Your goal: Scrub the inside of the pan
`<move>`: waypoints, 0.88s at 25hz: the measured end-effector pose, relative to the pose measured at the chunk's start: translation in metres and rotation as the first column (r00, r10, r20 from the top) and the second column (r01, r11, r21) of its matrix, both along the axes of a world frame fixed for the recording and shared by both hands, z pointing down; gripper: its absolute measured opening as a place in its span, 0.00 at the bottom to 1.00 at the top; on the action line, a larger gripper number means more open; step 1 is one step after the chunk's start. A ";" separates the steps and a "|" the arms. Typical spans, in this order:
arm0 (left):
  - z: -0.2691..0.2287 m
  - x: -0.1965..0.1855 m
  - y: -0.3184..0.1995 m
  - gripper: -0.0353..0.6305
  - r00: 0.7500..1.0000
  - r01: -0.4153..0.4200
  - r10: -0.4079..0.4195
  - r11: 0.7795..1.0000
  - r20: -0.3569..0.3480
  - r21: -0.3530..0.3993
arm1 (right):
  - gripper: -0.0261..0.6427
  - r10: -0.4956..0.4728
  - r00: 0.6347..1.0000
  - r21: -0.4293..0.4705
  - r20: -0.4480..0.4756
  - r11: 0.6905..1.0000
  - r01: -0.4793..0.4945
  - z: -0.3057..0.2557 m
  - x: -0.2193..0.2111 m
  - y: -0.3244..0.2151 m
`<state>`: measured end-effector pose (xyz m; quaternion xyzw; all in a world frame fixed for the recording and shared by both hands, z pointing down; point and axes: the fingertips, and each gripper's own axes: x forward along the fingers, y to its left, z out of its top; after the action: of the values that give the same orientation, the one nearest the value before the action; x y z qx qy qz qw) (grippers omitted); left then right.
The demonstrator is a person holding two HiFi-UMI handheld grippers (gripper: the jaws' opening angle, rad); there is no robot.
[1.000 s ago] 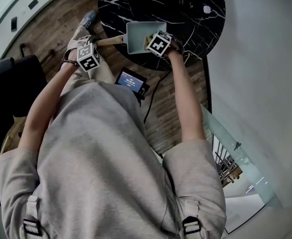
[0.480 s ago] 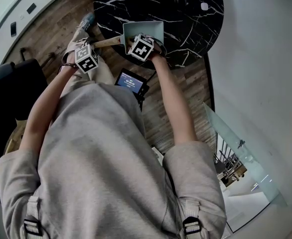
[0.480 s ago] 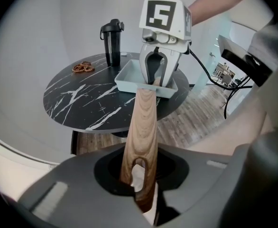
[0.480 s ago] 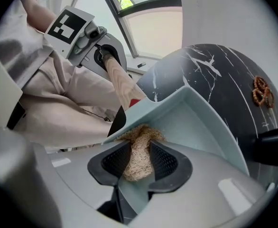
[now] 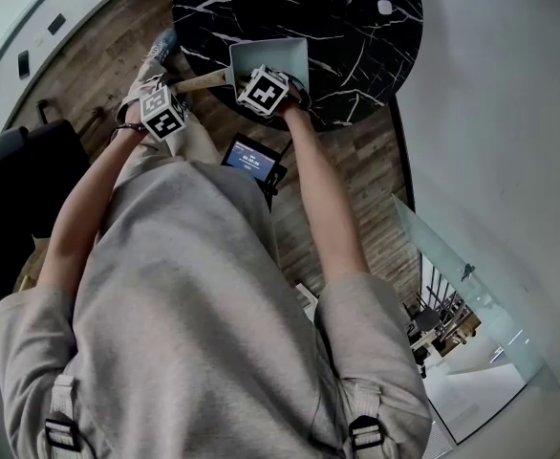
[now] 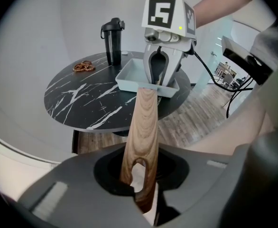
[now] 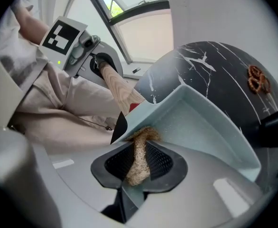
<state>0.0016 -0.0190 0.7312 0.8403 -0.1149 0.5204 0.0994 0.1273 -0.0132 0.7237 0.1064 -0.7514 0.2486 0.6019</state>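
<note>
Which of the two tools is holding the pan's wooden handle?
The left tool grips the handle; the right tool is closing its jaws on a fibrous scrubber instead.

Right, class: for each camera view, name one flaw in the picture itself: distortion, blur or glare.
Head view: wide-angle bending curves the white wall, and the round black marble table sits squeezed at the top edge. Left gripper view: black corners ring the picture; the wooden pan handle looks stretched toward the lens. Right gripper view: the window is pale and washed out.
</note>
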 end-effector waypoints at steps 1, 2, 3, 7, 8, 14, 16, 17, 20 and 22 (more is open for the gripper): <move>0.000 0.000 0.000 0.14 1.000 0.001 -0.001 1.000 0.003 -0.002 | 0.16 0.037 0.999 0.001 0.020 0.999 -0.037 0.000 0.000 -0.001; 0.000 0.000 0.000 0.15 1.000 0.001 -0.001 1.000 0.006 -0.005 | 0.16 0.072 0.996 0.000 0.044 0.997 -0.072 -0.001 0.001 -0.002; 0.000 0.000 0.001 0.15 1.000 0.000 0.000 1.000 0.009 -0.008 | 0.15 0.102 0.993 -0.003 0.065 0.995 -0.102 -0.003 0.001 -0.002; 0.000 -0.002 0.000 0.15 1.000 -0.005 0.005 1.000 0.018 -0.016 | 0.15 0.183 0.972 -0.032 0.149 0.983 -0.180 -0.016 0.002 0.001; 0.000 -0.002 0.001 0.15 1.000 -0.006 0.007 1.000 0.019 -0.017 | 0.15 0.204 0.962 -0.046 0.181 0.979 -0.199 -0.021 0.001 0.001; 0.000 -0.001 0.002 0.14 1.000 -0.022 0.022 1.000 0.018 -0.019 | 0.16 0.306 0.898 0.022 0.317 0.944 -0.329 -0.064 0.018 -0.023; 0.001 -0.001 0.002 0.14 1.000 -0.026 0.027 0.999 0.016 -0.019 | 0.16 0.256 0.941 0.143 0.221 0.946 -0.291 -0.066 0.042 -0.035; 0.002 -0.001 0.002 0.13 0.999 -0.029 0.029 0.999 0.015 -0.017 | 0.16 0.223 0.963 0.203 0.149 0.947 -0.250 -0.063 0.057 -0.040; 0.007 0.000 0.003 0.12 0.999 -0.037 0.037 0.999 0.012 -0.015 | 0.16 0.151 0.986 0.321 -0.065 0.939 -0.123 -0.051 0.097 -0.055; 0.008 0.000 0.005 0.12 0.999 -0.041 0.041 0.999 0.011 -0.016 | 0.16 0.134 0.978 0.343 -0.160 0.936 -0.072 -0.041 0.116 -0.062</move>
<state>0.0013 -0.0137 0.7396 0.8386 -0.0942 0.5281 0.0947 0.2430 -0.0749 0.6823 0.2689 -0.7183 0.1376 0.6268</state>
